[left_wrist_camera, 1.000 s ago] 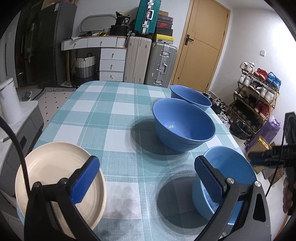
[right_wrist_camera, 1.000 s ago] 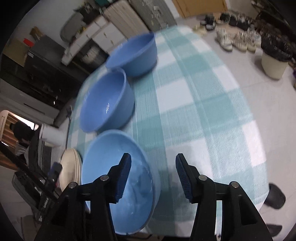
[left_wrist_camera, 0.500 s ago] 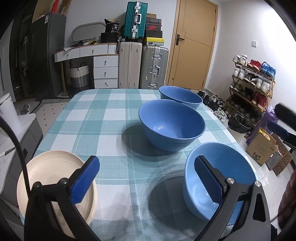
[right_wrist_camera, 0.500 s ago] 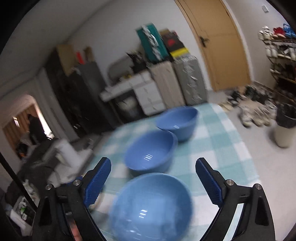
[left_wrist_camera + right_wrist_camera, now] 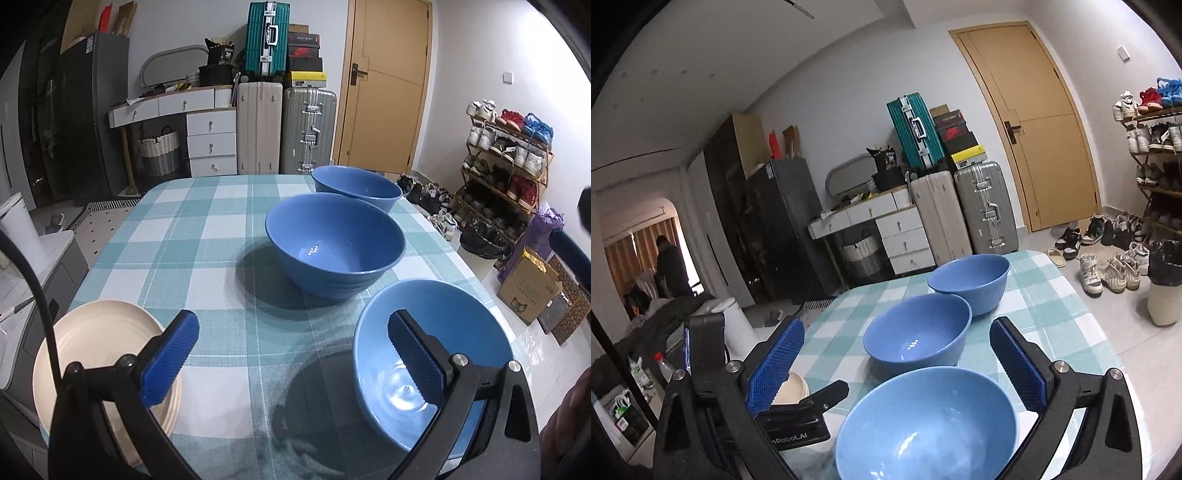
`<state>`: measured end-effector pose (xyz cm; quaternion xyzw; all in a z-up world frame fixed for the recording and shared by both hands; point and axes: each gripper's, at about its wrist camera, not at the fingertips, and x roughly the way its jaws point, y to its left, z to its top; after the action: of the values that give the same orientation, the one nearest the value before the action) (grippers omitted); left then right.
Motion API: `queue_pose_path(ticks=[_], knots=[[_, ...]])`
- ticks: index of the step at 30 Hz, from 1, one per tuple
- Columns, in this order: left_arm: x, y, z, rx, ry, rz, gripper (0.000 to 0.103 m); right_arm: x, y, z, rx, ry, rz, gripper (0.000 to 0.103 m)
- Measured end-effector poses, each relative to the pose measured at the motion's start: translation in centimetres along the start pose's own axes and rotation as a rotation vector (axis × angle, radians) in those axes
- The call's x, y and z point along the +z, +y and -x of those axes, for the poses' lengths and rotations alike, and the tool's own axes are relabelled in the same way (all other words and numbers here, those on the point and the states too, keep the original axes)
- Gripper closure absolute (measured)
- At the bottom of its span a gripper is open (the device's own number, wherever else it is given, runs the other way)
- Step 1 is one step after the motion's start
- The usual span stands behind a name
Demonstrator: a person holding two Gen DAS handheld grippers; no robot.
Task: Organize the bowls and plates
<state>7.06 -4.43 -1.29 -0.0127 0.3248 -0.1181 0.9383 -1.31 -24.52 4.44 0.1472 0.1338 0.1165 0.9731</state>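
Two blue-padded fingers (image 5: 774, 365) of the right gripper (image 5: 897, 363) are spreading to their widest, with nothing pinched between them; the nearest light blue bowl (image 5: 927, 424) is sitting just below and ahead of the gap, untouched. The left gripper (image 5: 291, 363) is likewise standing with its pads far apart and empty, only checked tablecloth (image 5: 207, 236) showing in its gap.

From the left wrist view, that light bowl (image 5: 428, 350) is lying at about four o'clock on the table, close to the near right edge. The middle blue bowl (image 5: 334, 245) is sitting at the centre, and the far blue bowl (image 5: 356, 186) is at about one o'clock, just behind it and nearly touching. The cream plate (image 5: 99, 354) is resting at eight o'clock, hanging near the table's left corner.

Judging from this, the step in hand is a fresh grasp on a bowl so the three can be nested. To do it well, the right gripper should be coming in level over one wall of the nearest bowl, one pad inside and one outside the rim, biting deep enough that the bowl is not tipping when lifted. Closing on the side nearest the hand would be keeping the load short. The light bowl looks the smallest, so it should probably be going in last, on top. The left gripper could be steadying the middle bowl, staying clear of the plate by the edge.
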Motion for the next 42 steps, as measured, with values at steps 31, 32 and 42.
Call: queue_pose_path(ticks=[31, 32, 42], knots=[[8.9, 1.9, -3.1, 0.274, -0.022, 0.102, 0.0, 5.3, -4.9, 1.4, -0.04, -0.053, -0.128, 0.001], [9.2, 2.5, -3.7, 0.258, 0.004, 0.131, 0.0, 6.3, -4.8, 0.6, -0.065, -0.038, -0.092, 0.001], [8.8, 5.0, -11.0, -0.012, 0.24, 0.296, 0.0, 10.4, -8.7, -15.1, 0.026, 0.434, -0.103, 0.001]])
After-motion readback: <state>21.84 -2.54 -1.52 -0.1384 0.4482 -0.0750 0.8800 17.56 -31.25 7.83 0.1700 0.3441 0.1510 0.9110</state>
